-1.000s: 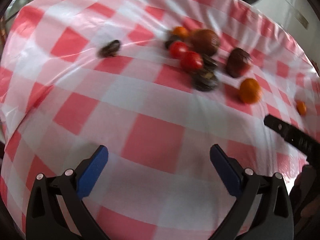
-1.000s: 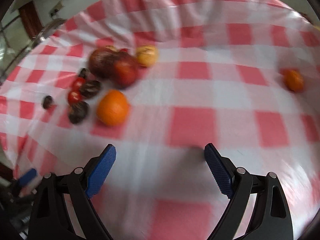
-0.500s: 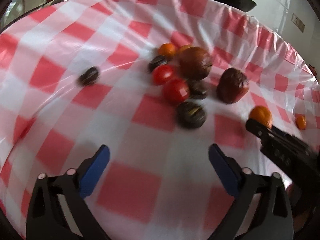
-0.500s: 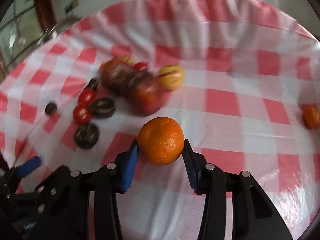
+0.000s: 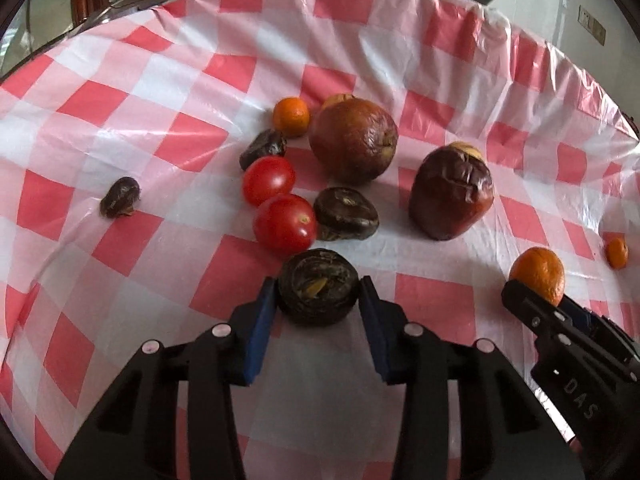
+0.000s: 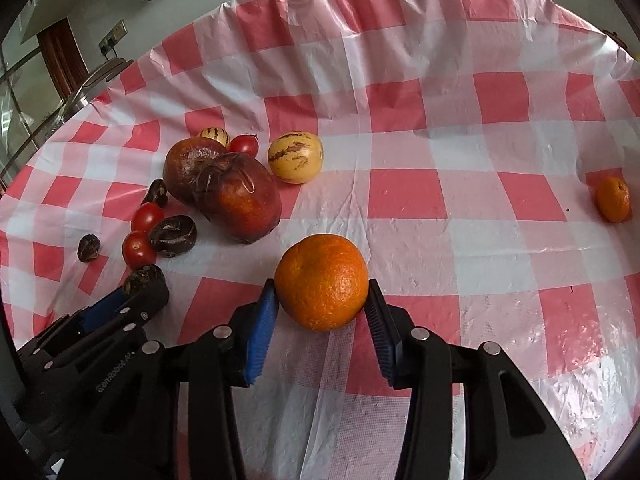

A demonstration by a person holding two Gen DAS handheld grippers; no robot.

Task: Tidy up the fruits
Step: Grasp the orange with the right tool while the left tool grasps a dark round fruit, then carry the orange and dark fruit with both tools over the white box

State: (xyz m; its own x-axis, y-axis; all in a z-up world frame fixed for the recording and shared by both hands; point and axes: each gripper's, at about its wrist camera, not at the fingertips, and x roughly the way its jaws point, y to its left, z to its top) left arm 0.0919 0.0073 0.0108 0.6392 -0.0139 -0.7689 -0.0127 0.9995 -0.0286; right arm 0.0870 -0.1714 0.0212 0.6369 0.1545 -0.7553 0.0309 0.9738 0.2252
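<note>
Orange [image 6: 322, 282] pinched between right gripper [image 6: 322, 300] pads, low over checked cloth [image 6: 400, 192], apart from pile; left gripper [image 5: 318, 300] clamps dark wrinkled fruit [image 5: 318, 293] beside tomatoes [image 5: 285, 222] — likely sorting by kind, small orange [image 6: 613, 199] waiting far right

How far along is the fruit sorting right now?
Barely begun: nothing looks grouped yet. In hand: the left gripper is closed on a dark shrivelled fruit, the right gripper on a large orange. Left: the tomatoes, two big dark red fruits, striped melon and small orange lie scattered on the tablecloth.
</note>
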